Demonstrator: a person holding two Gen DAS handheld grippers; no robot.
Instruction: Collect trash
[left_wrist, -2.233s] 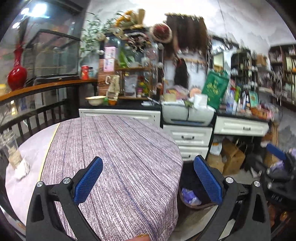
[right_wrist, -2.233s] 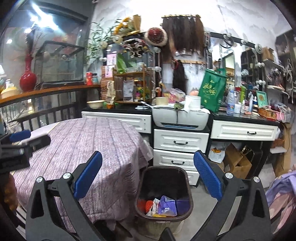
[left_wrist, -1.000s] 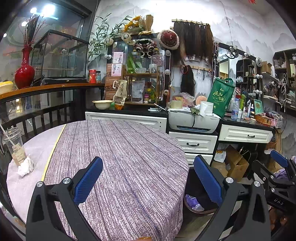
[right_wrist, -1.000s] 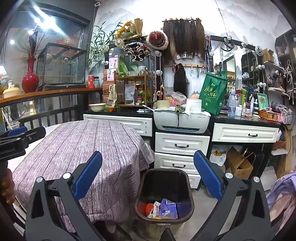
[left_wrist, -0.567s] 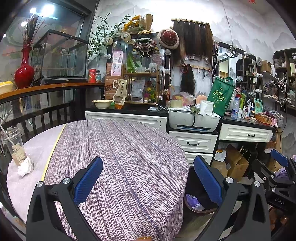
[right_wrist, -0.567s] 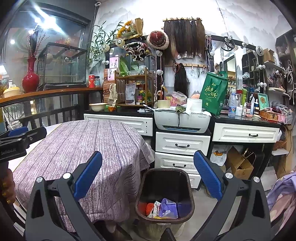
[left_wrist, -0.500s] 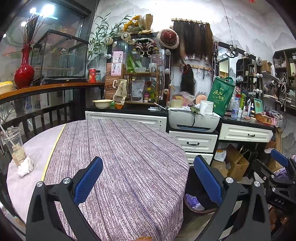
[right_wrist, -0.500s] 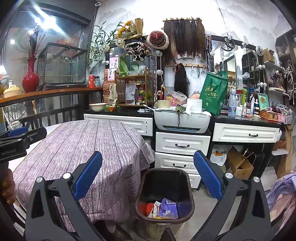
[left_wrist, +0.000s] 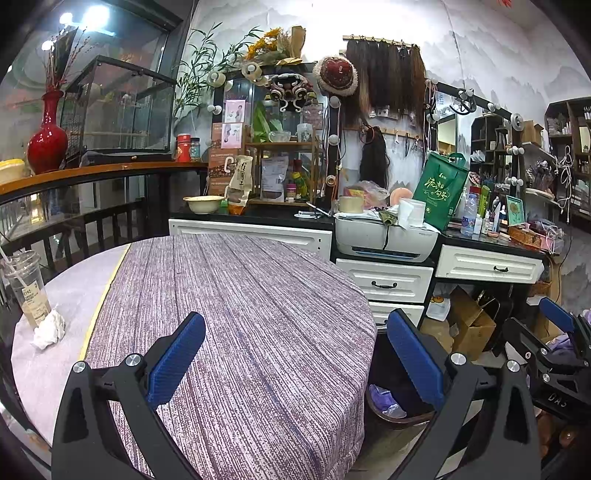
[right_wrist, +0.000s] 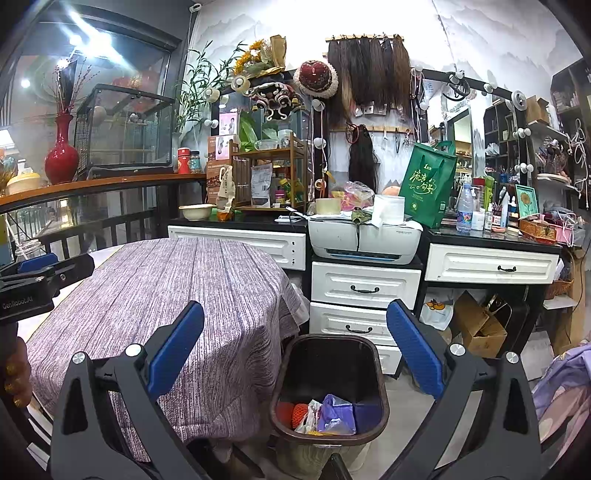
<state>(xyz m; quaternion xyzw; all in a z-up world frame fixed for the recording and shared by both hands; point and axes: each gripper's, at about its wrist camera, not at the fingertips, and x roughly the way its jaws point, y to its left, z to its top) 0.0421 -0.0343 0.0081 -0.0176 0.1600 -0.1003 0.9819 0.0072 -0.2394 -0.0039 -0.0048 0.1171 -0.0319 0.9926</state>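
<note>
A dark brown trash bin (right_wrist: 330, 384) stands on the floor at the table's right edge and holds several pieces of trash; it also shows in the left wrist view (left_wrist: 397, 402). A crumpled white tissue (left_wrist: 48, 329) and a plastic cup with a straw (left_wrist: 27, 286) sit at the table's far left. My left gripper (left_wrist: 293, 360) is open and empty above the striped tablecloth (left_wrist: 240, 314). My right gripper (right_wrist: 293, 356) is open and empty above and in front of the bin.
White drawers (right_wrist: 364, 291) with a printer (right_wrist: 364, 236) on top stand behind the bin. A cluttered black counter (left_wrist: 255, 214) runs along the wall. Cardboard boxes (right_wrist: 480, 325) lie under the counter at right. A wooden railing (left_wrist: 85, 173) curves at left.
Both grippers rose slightly and steadied about two seconds ago. Since a second ago nothing has visibly moved.
</note>
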